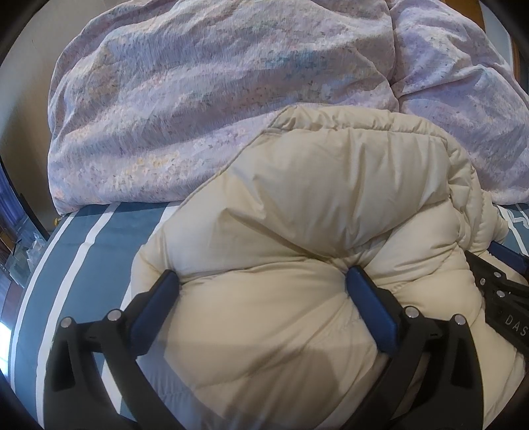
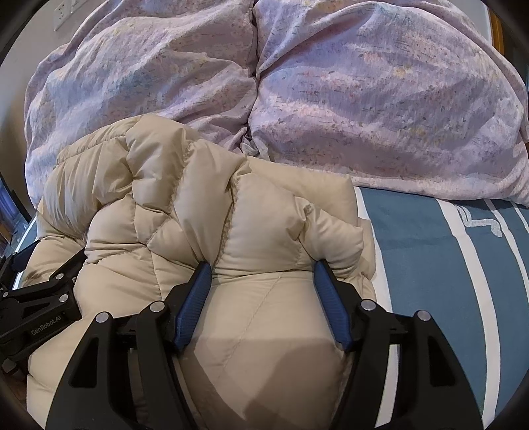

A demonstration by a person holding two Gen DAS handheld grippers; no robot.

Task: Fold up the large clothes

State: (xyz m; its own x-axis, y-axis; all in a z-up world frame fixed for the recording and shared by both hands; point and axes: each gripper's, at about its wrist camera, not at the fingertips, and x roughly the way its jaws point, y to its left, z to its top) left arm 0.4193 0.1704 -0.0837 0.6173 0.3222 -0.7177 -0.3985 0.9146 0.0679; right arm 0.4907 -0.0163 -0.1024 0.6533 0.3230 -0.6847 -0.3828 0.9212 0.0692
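A cream puffer jacket (image 1: 297,215) lies bunched on the blue striped bed sheet (image 1: 99,231). My left gripper (image 1: 263,281) has its blue pads pressed into a thick fold of the jacket's left part. My right gripper (image 2: 263,269) clamps a puffy fold of the jacket (image 2: 198,215) on its right part. Each gripper shows at the edge of the other's view: the right gripper (image 1: 496,281) at the far right, the left gripper (image 2: 33,297) at the far left. The jaws stand wide apart because the padding between them is thick.
A lilac floral duvet (image 1: 198,99) is heaped across the back of the bed, touching the jacket's far edge; it also fills the back of the right wrist view (image 2: 363,99). Blue sheet with white stripes (image 2: 446,264) lies to the right. A wall socket (image 2: 64,13) is at top left.
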